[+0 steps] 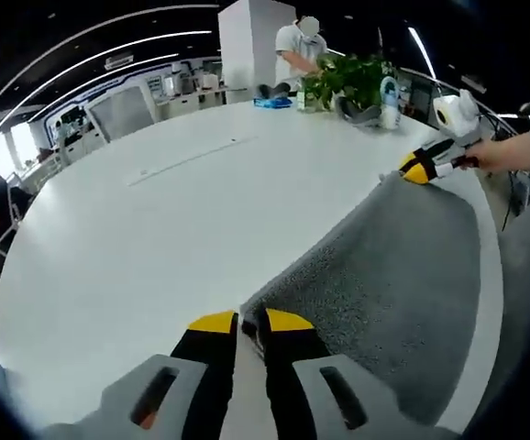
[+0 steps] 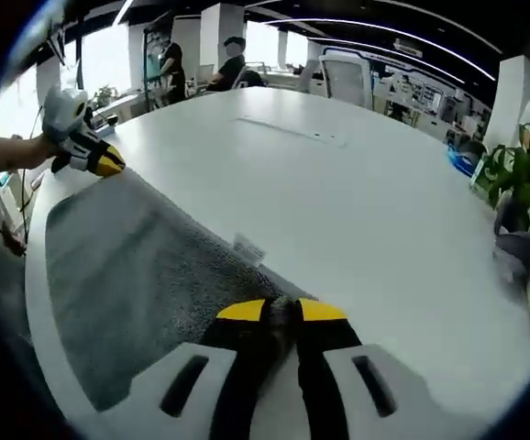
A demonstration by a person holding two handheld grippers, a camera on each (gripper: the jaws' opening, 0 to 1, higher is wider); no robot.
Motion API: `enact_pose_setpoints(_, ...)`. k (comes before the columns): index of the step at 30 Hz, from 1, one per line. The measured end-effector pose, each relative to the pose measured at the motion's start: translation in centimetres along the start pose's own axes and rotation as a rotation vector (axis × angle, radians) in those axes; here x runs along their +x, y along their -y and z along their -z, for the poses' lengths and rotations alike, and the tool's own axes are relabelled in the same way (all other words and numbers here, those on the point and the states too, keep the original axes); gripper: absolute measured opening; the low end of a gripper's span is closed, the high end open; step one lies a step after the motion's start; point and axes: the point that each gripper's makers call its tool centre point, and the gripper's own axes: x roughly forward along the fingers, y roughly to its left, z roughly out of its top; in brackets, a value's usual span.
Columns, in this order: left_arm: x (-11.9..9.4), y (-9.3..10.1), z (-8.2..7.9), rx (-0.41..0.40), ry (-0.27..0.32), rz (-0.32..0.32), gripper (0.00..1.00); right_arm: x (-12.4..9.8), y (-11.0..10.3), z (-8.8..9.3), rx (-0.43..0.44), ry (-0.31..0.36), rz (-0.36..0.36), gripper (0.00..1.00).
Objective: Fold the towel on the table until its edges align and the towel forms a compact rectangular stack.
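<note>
Grey towel (image 1: 393, 275) lay on the white counter (image 1: 146, 238); left hand-held gripper (image 1: 250, 321) and right hand-held gripper (image 2: 281, 310) each pinched a far corner. First fold likely; next, carry both corners across together.

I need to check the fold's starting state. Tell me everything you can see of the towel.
The towel is grey, with a nubby terry-like pile, lying spread flat on the white table along its near edge. A small white label sits on one edge. The left tongs pinch one corner and the right tongs pinch another, both at table level. No fold shows yet.
</note>
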Motion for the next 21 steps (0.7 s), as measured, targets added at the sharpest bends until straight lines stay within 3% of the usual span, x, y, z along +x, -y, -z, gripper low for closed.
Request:
enact_pose_setpoints(3,-0.7,0.0,-0.8,-0.104,0.046,-0.023,0.12,0.0,0.1,-0.1,0.011,-0.015,-0.012,0.1)
enact_pose_setpoints(4,-1.2,-0.1,-1.7,-0.151,0.092,-0.031,0.12,0.0,0.2,-0.1,0.026,-0.02,-0.014,0.11)
enact_pose_setpoints(6,-2.0,-0.2,-2.7,-0.187,0.13,-0.039,0.12,-0.1,0.0,-0.8,0.064,0.025,-0.031,0.13)
enact_pose_setpoints(8,-3.1,0.2,-4.4,-0.227,0.186,-0.044,0.12,-0.3,0.0,-1.4,0.105,0.062,-0.038,0.25)
enact_pose_setpoints(10,-3.9,1.6,-6.0,-0.254,0.236,-0.017,0.13,-0.8,0.0,-1.9,0.084,0.082,-0.041,0.31)
enact_pose_setpoints(16,-4.8,7.8,-8.7,-0.102,0.261,0.054,0.12,-2.0,-0.3,-4.0,-0.028,0.153,-0.049,0.05)
enact_pose_setpoints(17,-4.7,9.5,-9.1,-0.078,0.268,0.082,0.11,-2.2,-0.7,-4.7,-0.091,0.181,-0.072,0.0)
enact_pose_setpoints(19,-4.8,12.5,-9.3,-0.045,0.248,0.15,0.09,-2.7,-1.1,-5.9,-0.168,0.213,-0.079,0.0)
enact_pose_setpoints(21,-4.9,15.1,-9.4,-0.032,0.231,0.194,0.02,-2.9,-1.3,-6.5,-0.177,0.226,-0.086,0.0)
